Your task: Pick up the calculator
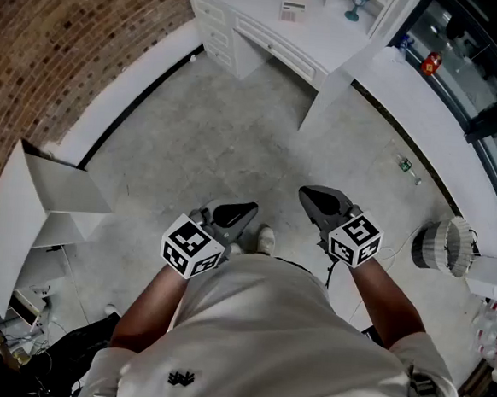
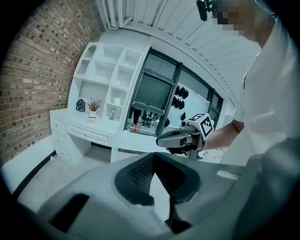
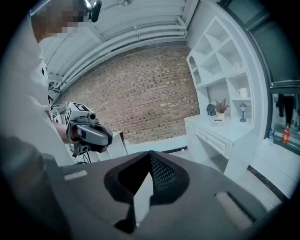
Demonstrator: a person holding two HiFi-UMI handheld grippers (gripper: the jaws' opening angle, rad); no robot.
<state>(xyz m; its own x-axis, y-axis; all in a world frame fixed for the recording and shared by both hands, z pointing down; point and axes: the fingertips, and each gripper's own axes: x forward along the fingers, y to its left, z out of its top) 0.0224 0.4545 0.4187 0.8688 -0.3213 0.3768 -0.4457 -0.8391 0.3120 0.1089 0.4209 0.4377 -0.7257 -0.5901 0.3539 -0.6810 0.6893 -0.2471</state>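
The calculator (image 1: 292,11) lies on a white desk (image 1: 329,46) across the room, far from both grippers. It shows small in the left gripper view (image 2: 92,120) and the right gripper view (image 3: 217,123). My left gripper (image 1: 246,210) and right gripper (image 1: 310,195) hang side by side at waist height over the bare floor, tips pointing toward the desk. Each has its jaws together with nothing between them. The left gripper (image 2: 153,154) sees the right gripper (image 2: 162,139) beside it. The right gripper (image 3: 150,153) sees the left gripper (image 3: 108,137).
The desk has drawers (image 1: 217,30) and a shelf unit (image 2: 105,77) above it with a small fan, a plant and a mug. A brick wall (image 1: 55,41) runs along the left, with white panels (image 1: 34,206) leaning there. A small bottle (image 1: 405,166) and a round wire object (image 1: 440,244) sit at the right.
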